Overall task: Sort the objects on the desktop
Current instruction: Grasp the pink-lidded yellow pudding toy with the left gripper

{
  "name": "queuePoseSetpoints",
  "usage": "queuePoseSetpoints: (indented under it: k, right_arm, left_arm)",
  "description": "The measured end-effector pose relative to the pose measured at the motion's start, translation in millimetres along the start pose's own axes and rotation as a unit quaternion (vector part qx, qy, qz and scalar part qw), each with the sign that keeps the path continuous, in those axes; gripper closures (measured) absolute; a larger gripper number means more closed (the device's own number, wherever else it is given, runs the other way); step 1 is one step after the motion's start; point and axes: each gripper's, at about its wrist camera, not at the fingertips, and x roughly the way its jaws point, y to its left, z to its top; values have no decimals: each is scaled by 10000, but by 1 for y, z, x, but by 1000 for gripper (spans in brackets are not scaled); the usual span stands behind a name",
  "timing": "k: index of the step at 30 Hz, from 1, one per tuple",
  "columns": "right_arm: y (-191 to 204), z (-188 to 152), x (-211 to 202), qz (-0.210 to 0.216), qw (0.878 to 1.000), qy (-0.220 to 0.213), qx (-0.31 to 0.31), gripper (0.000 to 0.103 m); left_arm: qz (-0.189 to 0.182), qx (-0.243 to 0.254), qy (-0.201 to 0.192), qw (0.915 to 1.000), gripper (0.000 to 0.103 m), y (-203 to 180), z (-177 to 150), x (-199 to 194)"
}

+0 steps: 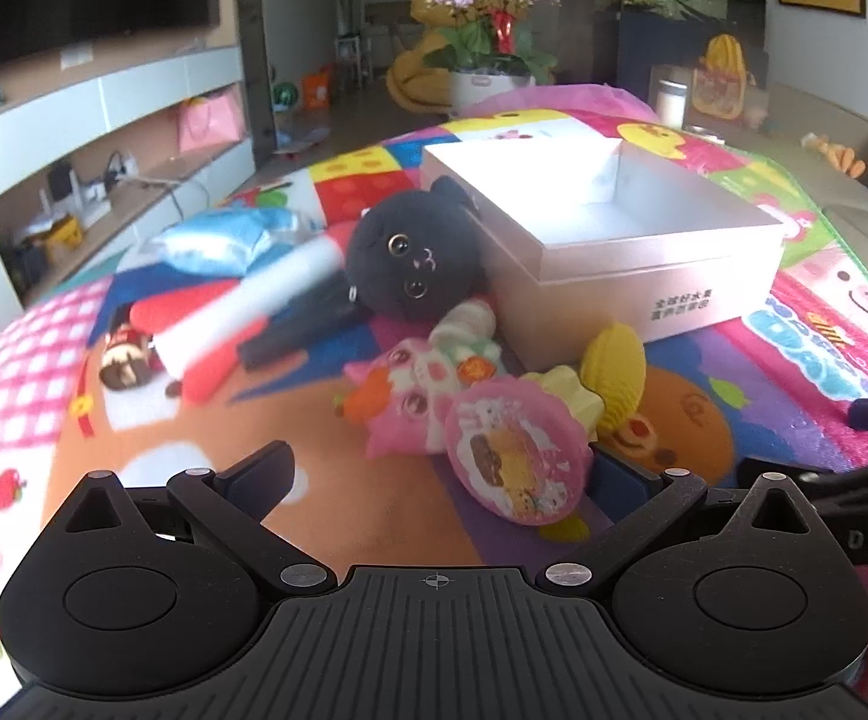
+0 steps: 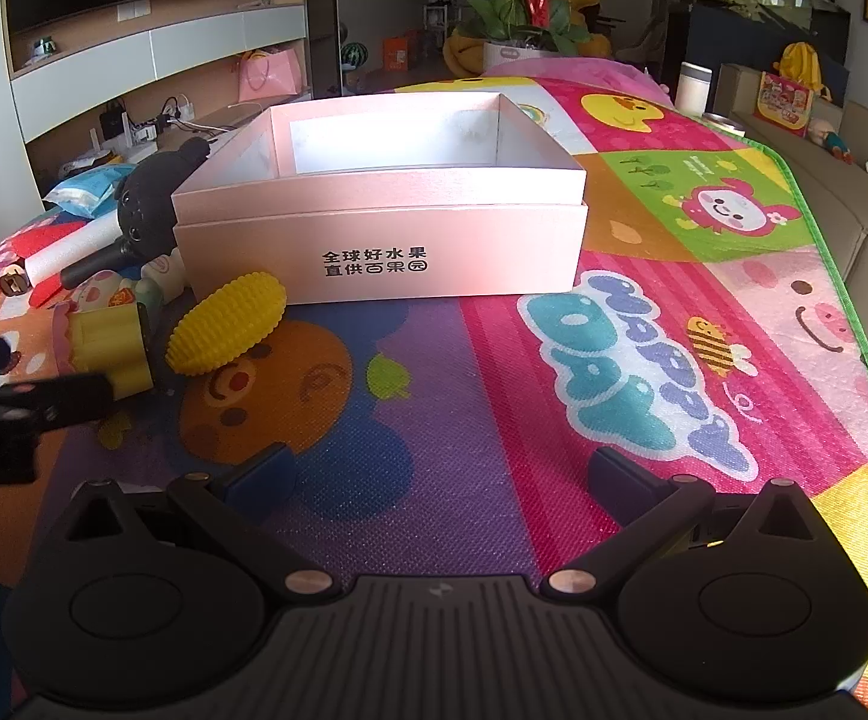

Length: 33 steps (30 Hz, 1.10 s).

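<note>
My left gripper (image 1: 446, 474) is open low over the play mat. A round pink toy with a yellow base (image 1: 518, 450) lies between its fingers, close to the right finger (image 1: 632, 480). Just beyond lie a pink cat toy (image 1: 410, 402), a yellow ribbed toy (image 1: 614, 372), a black plush (image 1: 410, 252) and a white-and-red tube (image 1: 254, 312). The open pink box (image 1: 644, 276) stands behind them with nothing inside. My right gripper (image 2: 443, 468) is open over bare mat in front of the box (image 2: 374, 240). The yellow ribbed toy (image 2: 230, 324) lies to its left.
A blue packet (image 1: 218, 246) and a small figurine (image 1: 128, 360) lie at the left of the pile. The mat's green edge (image 2: 824, 252) runs along the right beside a sofa. A white cup (image 2: 692, 87) and a flower pot (image 2: 524, 12) stand at the far end.
</note>
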Motion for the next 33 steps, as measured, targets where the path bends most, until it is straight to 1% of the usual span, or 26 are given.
queuePoseSetpoints:
  k: [1,2,3,4,6,7,8,9,12,14,16,18,20,22,23,24,25,26,27,28,30,32,33]
  right_arm:
    - [0,0,0,8,10000,-2,9,0]
    - [0,0,0,12,10000,1,12,0]
    - [0,0,0,17,10000,7,13,0]
    - [0,0,0,21,10000,15,13,0]
    - [1,1,0,2,10000,19,-11,0]
    - [1,0,0,-6,10000,13,-18,0]
    - [1,0,0,-12,10000,4,-18,0]
    - [2,0,0,-13,10000,-8,-9,0]
    - [1,-1,-1,-13,10000,-30,2,0]
    - [2,0,-1,-23,10000,-35,3,0]
    - [2,0,0,-23,10000,-38,4,0]
    - [2,0,0,-24,10000,-38,3,0]
    - [2,0,0,-24,10000,-36,2,0]
    - [2,0,0,-23,10000,-37,3,0]
    - [2,0,0,-23,10000,-37,3,0]
    - [2,0,0,-24,10000,-37,3,0]
    - [2,0,0,-25,10000,-37,1,0]
    - [2,0,0,-23,10000,-37,3,0]
    - [2,0,0,-23,10000,-37,3,0]
    - [2,0,0,-24,10000,-37,2,0]
    - [2,0,0,-22,10000,-37,4,0]
    - [2,0,0,-23,10000,-37,4,0]
    - [2,0,0,-22,10000,-37,4,0]
  left_arm:
    - [68,35,-20,10000,0,1,1,0]
    - [211,80,-64,9997,0,3,1,0]
    - [425,138,-126,9989,0,6,1,-1]
    - [717,222,-191,9970,0,11,0,-2]
    - [1168,327,-240,9923,0,22,-2,-1]
    - [1281,334,-226,9909,0,29,-3,-1]
    - [1308,293,-194,9908,0,36,-3,-2]
    - [1241,204,-180,9919,0,43,-4,-4]
    - [684,-265,-222,9971,0,57,-5,-16]
    - [346,-625,-258,9971,0,59,-5,-19]
    - [188,-883,-254,9956,0,58,-2,-15]
    - [121,-1007,-262,9945,0,55,2,-7]
    - [98,-955,-256,9950,0,49,5,3]
    - [-55,-901,-191,9957,0,44,8,13]
    - [-106,-887,-167,9959,3,41,8,16]
    - [-131,-859,-134,9961,15,39,9,19]
    - [-137,-825,-98,9964,25,38,9,21]
    - [-97,-795,-59,9968,37,37,9,23]
    - [-69,-773,-37,9970,43,38,9,24]
    - [-60,-741,-41,9972,44,39,8,23]
    - [-30,-585,-57,9983,50,41,7,17]
    - [104,-126,-89,9998,52,38,7,5]
    - [224,195,-119,9995,52,34,7,-1]
